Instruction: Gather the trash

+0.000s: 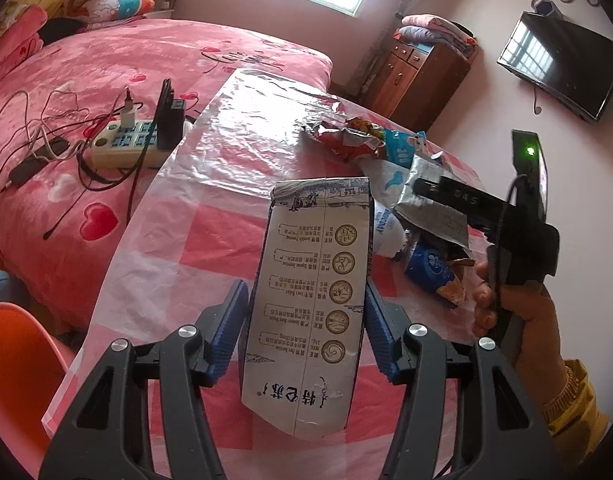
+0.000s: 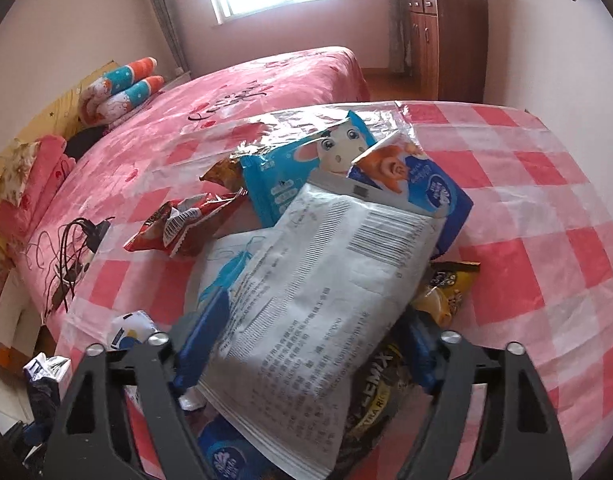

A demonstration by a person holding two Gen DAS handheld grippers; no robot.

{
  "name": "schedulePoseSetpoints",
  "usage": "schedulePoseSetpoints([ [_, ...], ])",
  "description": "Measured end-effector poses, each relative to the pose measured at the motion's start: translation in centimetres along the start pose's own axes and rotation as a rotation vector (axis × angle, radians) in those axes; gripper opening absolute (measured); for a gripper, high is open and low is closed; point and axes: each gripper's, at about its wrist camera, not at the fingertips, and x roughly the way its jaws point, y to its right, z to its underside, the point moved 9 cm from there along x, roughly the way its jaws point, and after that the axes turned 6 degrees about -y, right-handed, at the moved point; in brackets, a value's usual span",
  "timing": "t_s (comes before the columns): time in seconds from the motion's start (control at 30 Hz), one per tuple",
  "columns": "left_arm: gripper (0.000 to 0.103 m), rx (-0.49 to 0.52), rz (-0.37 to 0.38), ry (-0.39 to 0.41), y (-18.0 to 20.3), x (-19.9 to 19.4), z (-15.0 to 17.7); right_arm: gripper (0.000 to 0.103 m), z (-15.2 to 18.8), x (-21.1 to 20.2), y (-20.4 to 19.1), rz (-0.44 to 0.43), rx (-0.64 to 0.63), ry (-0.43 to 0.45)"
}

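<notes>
Cables and a power strip lie on the pink bed at the far left, beside the table with its pink checked plastic cover. Left gripper pinches a white milk carton by its two sides, above the table. To its right, wrappers are heaped on the table: a red snack bag, then a blue tissue pack. Right gripper, in a hand with a yellow sleeve, has a grey printed pouch between its fingers; whether the pads press on it I cannot tell.
</notes>
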Motion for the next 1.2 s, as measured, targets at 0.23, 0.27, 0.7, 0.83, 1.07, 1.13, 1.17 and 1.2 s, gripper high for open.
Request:
schedulePoseSetpoints([
  [0.23,0.058,-0.010,0.013,0.001,-0.6,0.0,0.1,0.040,-0.1,-1.8,0.7,-0.060,0.006,0.024],
  [0.27,0.058,-0.010,0.014,0.002,-0.6,-0.1,0.1,0.038,0.0,-2.1,0.6,-0.065,-0.001,0.026],
  [0.7,0.058,-0.008,0.032,0.024,-0.6,-0.9,0.4,0.021,1.6,-5.9,-0.9,-0.142,-0.043,0.067],
  [0.83,0.058,-0.003,0.034,0.039,-0.7,-1.5,0.6,0.019,1.9,-7.3,-1.4,-0.151,-0.048,0.084],
  [1.07,0.058,-0.014,0.036,0.071,-1.8,-3.1,1.1,0.019,2.2,-10.5,-3.7,-0.193,-0.083,0.119],
  [1.13,0.058,-0.023,0.033,0.080,-2.3,-3.7,1.4,0.019,2.2,-11.4,-5.1,-0.224,-0.096,0.122],
  [1.17,0.058,-0.029,0.030,0.085,-2.7,-4.0,1.6,0.019,2.3,-11.8,-6.1,-0.250,-0.106,0.120],
  [1.2,0.058,-0.036,0.026,0.089,-3.1,-4.3,1.7,0.019,2.4,-12.1,-6.9,-0.268,-0.113,0.116],
])
